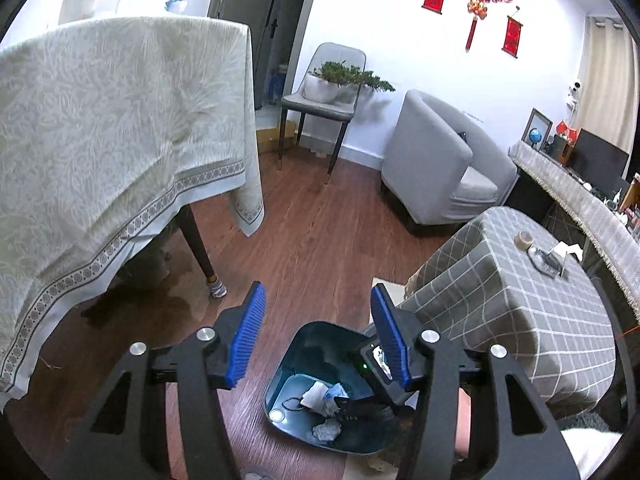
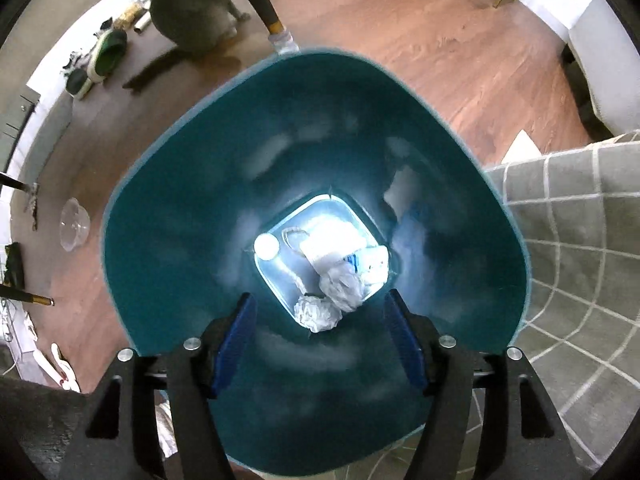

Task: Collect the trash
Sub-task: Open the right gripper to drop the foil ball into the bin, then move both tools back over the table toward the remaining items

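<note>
- Right gripper (image 2: 318, 344) hanging straight over teal bin (image 2: 168, 240), jaws apart, gripping nothing.
- Crumpled paper (image 2: 318, 314) lying on bin floor beside other wrappers.
- Left gripper (image 1: 318, 336) standing open, empty, above floor.
- Advising: lifting clear vertically, avoiding rim contact.

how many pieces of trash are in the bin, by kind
Seen from the right wrist view, inside the teal plastic bin:
crumpled white paper balls: 1
crumpled white plastic bags: 1
blue-and-white printed wrappers: 1
round white lids: 1
Total: 4; more may lie hidden underneath.
</note>
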